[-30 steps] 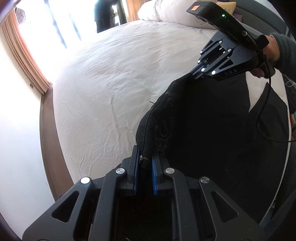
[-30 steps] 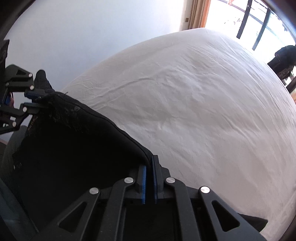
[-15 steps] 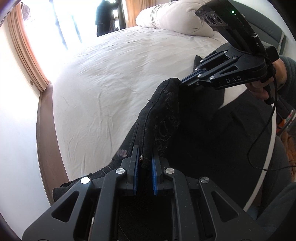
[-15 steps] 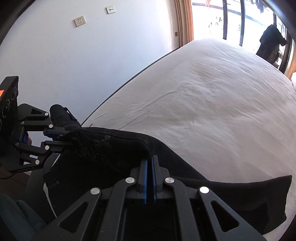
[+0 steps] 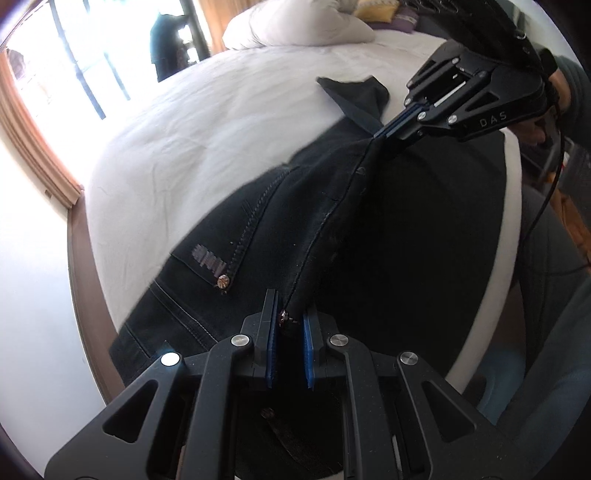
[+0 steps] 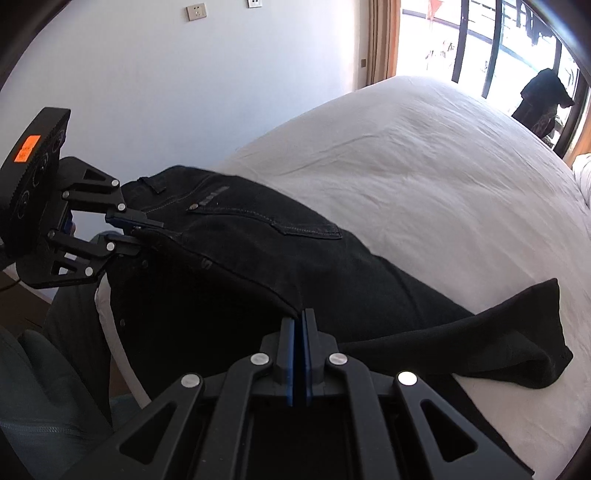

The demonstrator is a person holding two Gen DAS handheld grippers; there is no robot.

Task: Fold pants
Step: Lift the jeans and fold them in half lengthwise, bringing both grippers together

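Black pants (image 5: 258, 236) lie spread over the near edge of a white bed, back pocket up; they also show in the right wrist view (image 6: 258, 236). My left gripper (image 5: 288, 317) is shut on the pants' waistband edge near a rivet. My right gripper (image 6: 298, 319) is shut on the same folded edge further along. Each gripper shows in the other's view: the right one (image 5: 384, 131) and the left one (image 6: 147, 230). The edge is held taut between them, a little above the bed. A pant leg end (image 6: 528, 332) lies flopped on the sheet.
The white bed sheet (image 6: 424, 166) stretches away toward a bright window (image 6: 480, 44). Pillows (image 5: 295, 26) lie at the head of the bed. A wooden floor strip (image 5: 85, 266) and white wall border the bed's side. The person's legs (image 5: 535, 369) are close to the bed edge.
Both grippers have lowered and moved forward over the bed, laying the pants flatter on the sheet. The back pocket and leg end now show.
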